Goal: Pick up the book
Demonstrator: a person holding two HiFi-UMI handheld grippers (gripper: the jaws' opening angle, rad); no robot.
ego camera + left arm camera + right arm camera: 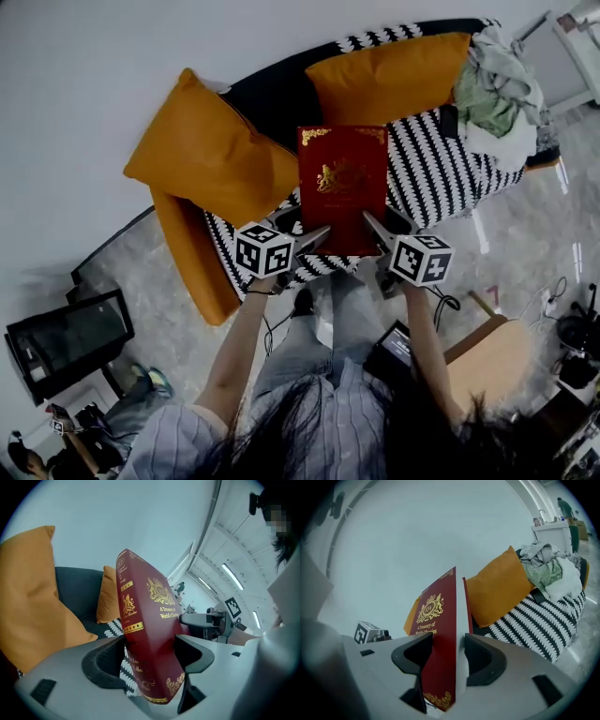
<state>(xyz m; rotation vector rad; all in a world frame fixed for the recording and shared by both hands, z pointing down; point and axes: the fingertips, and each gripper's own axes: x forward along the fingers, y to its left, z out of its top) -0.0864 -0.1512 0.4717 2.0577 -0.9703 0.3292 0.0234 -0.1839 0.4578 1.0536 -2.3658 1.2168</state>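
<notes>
Pale walls, glossy grey floor (525, 234), one dark sofa (272, 94). At 10 and 12 o'clock, two plump orange cushions (211, 155). Centre: left tool (314, 239) clamped on lower corner of one red gilt-stamped hardback book (342, 187), held upright over sofa; right tool (375, 230) gripping other corner. At 3, black-and-white striped throw (441, 173); at 2, crumpled clothes heap (502, 84).

Left of the book (342, 187): a large orange cushion (211, 155) sits close beside its edge, leaving little passage; contact cannot be told. Behind the top edge: a second orange cushion (389, 75), also close. Right of it: the black-and-white striped throw (450, 169) lies open as far as the heap of clothes (502, 89) at the end of the sofa (272, 94). The jaws of the left gripper (314, 237) and right gripper (375, 230) are filled by the book's lower corners; the lower edge between them is unobstructed
</notes>
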